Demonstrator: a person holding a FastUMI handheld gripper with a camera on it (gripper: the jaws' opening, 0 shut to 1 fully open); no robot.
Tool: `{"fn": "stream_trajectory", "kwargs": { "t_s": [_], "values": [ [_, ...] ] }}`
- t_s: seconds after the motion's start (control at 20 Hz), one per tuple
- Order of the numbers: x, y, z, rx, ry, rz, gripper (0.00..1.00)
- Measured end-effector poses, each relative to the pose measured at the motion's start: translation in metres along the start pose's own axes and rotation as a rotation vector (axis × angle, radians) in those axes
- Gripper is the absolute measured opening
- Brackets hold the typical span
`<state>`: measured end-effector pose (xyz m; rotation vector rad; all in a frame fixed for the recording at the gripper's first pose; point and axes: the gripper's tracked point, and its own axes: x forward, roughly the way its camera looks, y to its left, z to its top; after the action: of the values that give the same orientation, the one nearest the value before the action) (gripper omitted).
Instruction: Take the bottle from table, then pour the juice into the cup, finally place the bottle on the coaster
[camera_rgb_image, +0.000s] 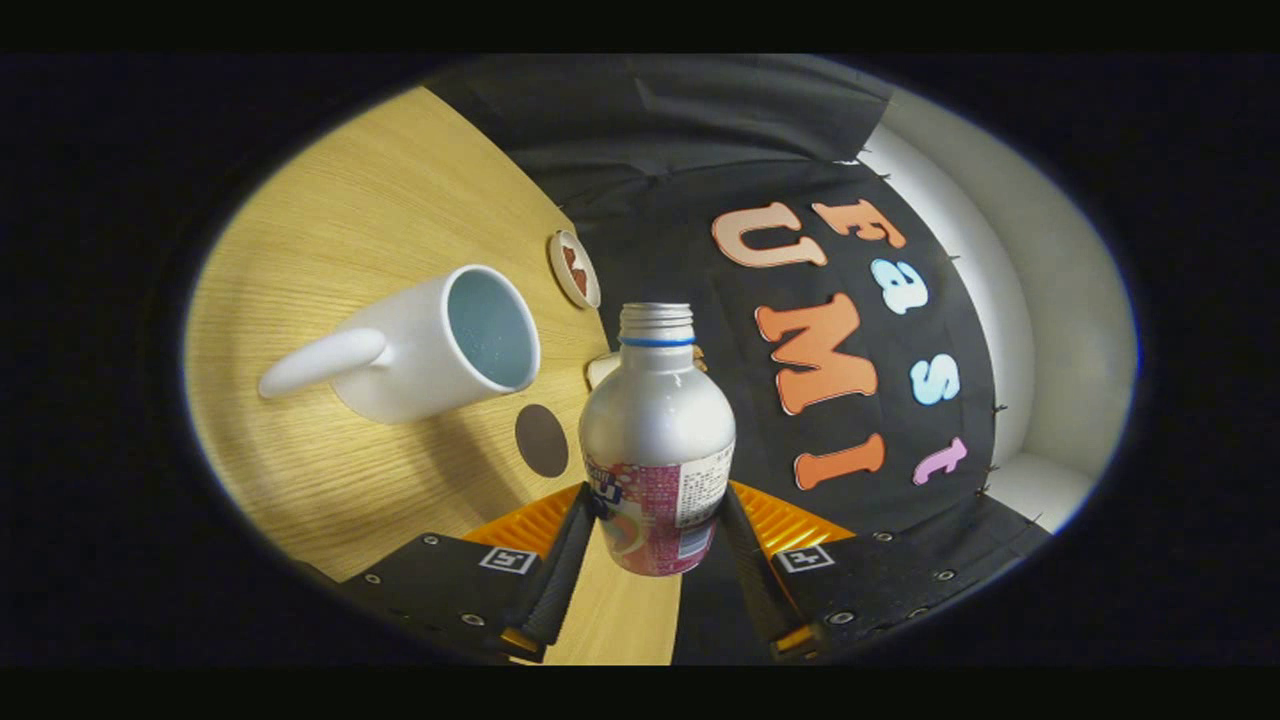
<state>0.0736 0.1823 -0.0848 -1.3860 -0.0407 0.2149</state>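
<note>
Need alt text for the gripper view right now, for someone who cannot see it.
The gripper has both fingers pressed on a silver bottle, cap off, held tilted relative to the wooden table. Beyond the fingers stand a white mug, a dark round coaster and a small round dish.

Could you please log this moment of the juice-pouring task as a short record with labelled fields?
held object: silver bottle, uncapped, clamped between the fingers
gripper: shut on the bottle's labelled lower body
bottle pose: lifted and tilted relative to the wooden table
cup: white mug on the table, beside the bottle's neck; contents cannot be told
coaster: small round disc beyond the cup, near the table's edge
dark round spot: on the table beside the bottle
task stage: bottle taken; no pouring visible yet
</note>
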Motion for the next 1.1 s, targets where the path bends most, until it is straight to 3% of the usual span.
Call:
{"fn": "stream_trajectory", "kwargs": {
  "t_s": [1.1],
  "values": [
    [0.015,0.001,0.002,-0.293,-0.053,-0.003,0.72]
  ]
}}
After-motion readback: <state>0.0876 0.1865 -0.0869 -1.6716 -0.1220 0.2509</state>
